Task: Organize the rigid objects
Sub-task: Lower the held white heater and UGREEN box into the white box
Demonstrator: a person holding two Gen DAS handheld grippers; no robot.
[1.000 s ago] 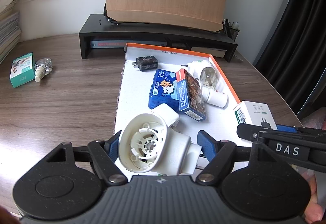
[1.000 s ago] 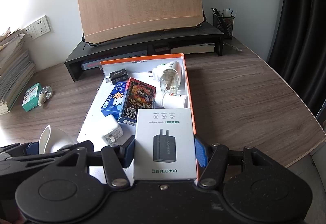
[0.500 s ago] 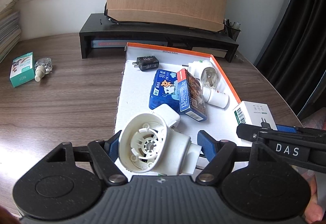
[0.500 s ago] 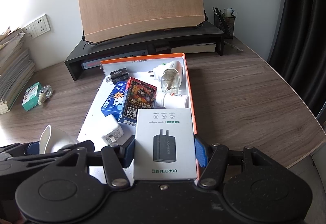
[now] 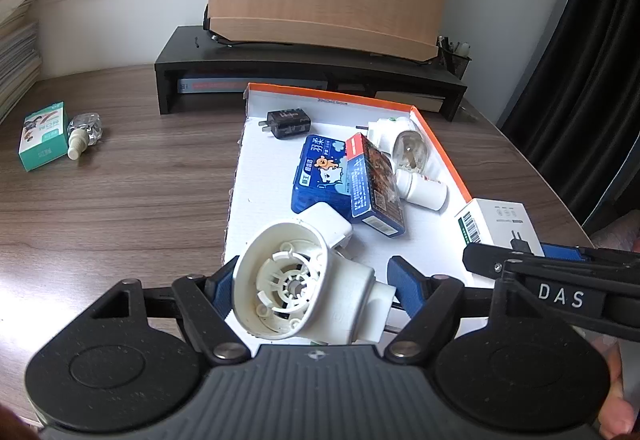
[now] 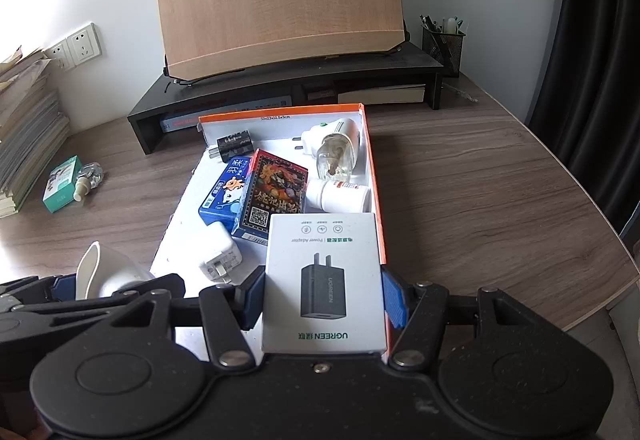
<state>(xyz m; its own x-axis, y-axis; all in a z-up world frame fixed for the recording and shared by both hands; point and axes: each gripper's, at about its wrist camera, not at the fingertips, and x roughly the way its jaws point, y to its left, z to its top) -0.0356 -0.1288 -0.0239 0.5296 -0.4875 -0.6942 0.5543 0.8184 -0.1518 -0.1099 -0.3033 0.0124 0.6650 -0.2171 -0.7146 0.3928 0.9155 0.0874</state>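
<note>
Left gripper (image 5: 310, 282): your jaws pinch the white fan housing (image 5: 304, 286) from both sides, holding it over the near end of the tray (image 5: 264, 176).
Right gripper (image 6: 322, 298): your jaws pinch the white adapter box (image 6: 323, 280) by its long sides, over the tray's near right corner.
Only your left view shows: the open face of the fan housing, with its hub and ribs. It also catches the adapter box (image 5: 498, 220) from the side, barcode label toward the camera, and the right gripper (image 5: 560, 268) crossing the lower right.
Only your right view shows: the printed top of the adapter box, with a black plug drawn on it, and the pen cup (image 6: 444, 40) clearly at the right end of the monitor stand (image 6: 280, 96). Of the fan housing (image 6: 104, 274) you get just a curved rim behind the left gripper (image 6: 72, 296).
Tray contents, both views: a black charger (image 5: 286, 123), a blue card pack (image 5: 320, 176) with a dark card box (image 5: 374, 186) leaning on it, a plug-in vaporizer (image 5: 400, 138), a white bottle (image 5: 422, 190) on its side, and a white charger (image 6: 220, 254).
Tabletop (image 5: 120, 180): a green box (image 5: 43, 134) and a small clear bottle (image 5: 82, 132) lie touching, well apart from the tray, far left.
</note>
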